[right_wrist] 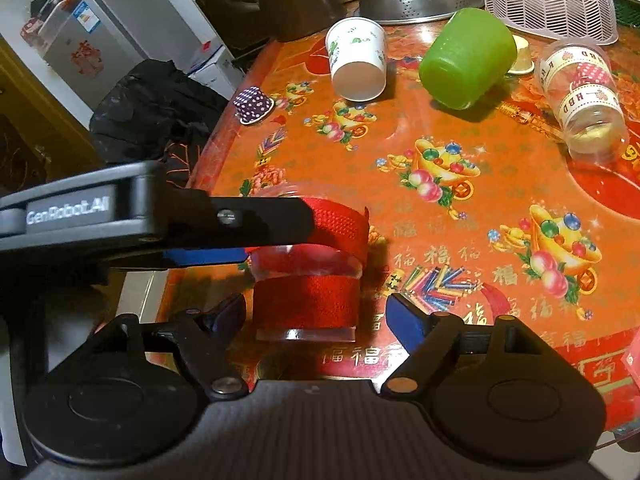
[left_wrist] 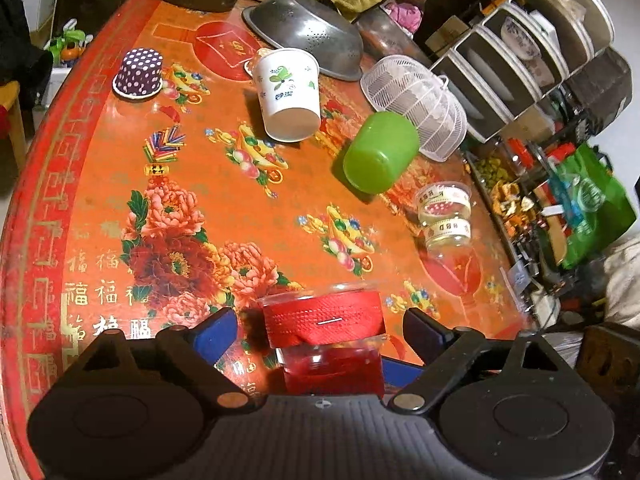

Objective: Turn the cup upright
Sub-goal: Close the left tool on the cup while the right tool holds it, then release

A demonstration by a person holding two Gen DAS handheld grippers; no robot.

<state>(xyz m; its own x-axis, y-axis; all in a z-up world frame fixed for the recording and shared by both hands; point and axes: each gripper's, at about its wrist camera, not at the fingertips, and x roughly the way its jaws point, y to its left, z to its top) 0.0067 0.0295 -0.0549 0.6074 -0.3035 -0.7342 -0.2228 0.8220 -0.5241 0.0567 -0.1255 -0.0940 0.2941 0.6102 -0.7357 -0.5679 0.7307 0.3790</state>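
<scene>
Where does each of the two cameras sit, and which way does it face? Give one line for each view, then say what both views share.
Left wrist: on the left gripper, facing across the orange flowered table; its open blue-padded fingers flank the clear plastic cup with red ribbon bands.
Right wrist: on the right gripper, facing the same cup from another side; its open fingers and the left gripper show.
Shared: that cup, the tipped green plastic cup, the white paper cup.

Left hand-held gripper [left_wrist: 320, 330] spread around red-banded clear cup [left_wrist: 324, 320].
</scene>
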